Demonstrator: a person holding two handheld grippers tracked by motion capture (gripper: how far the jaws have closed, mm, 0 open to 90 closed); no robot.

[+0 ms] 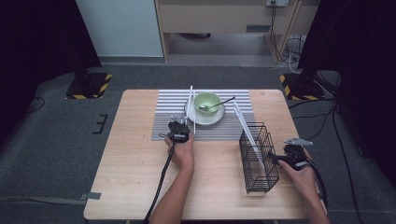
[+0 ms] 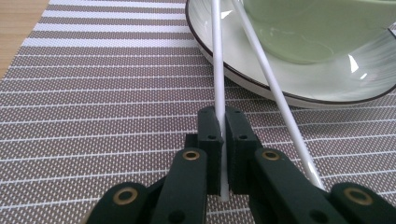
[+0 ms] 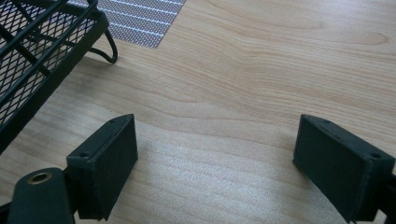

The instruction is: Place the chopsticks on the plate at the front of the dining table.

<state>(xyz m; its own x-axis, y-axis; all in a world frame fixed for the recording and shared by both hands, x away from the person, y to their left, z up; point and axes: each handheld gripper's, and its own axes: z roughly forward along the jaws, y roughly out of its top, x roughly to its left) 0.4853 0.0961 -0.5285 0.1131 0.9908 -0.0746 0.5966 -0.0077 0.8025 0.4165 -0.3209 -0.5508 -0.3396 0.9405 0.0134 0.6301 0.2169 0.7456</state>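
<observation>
Currently the left gripper [image 1: 179, 127] is resting low over the striped placemat [image 1: 168, 116], its jaws pressing together on a white chopstick [image 2: 217, 70]. Seen along those jaws in the left gripper view, the stick is running straight away from the pads and over the rim of the saucer [image 2: 243, 77], while a second white chopstick [image 2: 275, 93] is lying just to its right, slanting up onto the same saucer. The left hand [image 1: 181, 151] is wrapping the gripper body from the near side, the forearm coming in from the near edge and angling slightly leftward, the cable trailing back along it.

A pale green bowl [image 1: 207, 101] is sitting on the saucer at the far middle of the placemat, with a dark-handled spoon [image 1: 217, 104] leaning in it toward the right.

Over at the right, the right gripper [image 1: 280, 159] is pointing left toward the black wire basket [image 1: 258, 156], its jaws standing wide apart with nothing between them, only bare wood below. The right hand [image 1: 302, 175] is holding it level near the right edge of the table. A long white stick [image 1: 247, 133] is leaning in the basket, tilting toward the far left.

The wooden table [image 1: 135, 158] is standing on grey carpet. Yellow-and-black striped stand bases [image 1: 88, 85] are flanking the far corners, and cables are lying loosely on the floor at the far right.
</observation>
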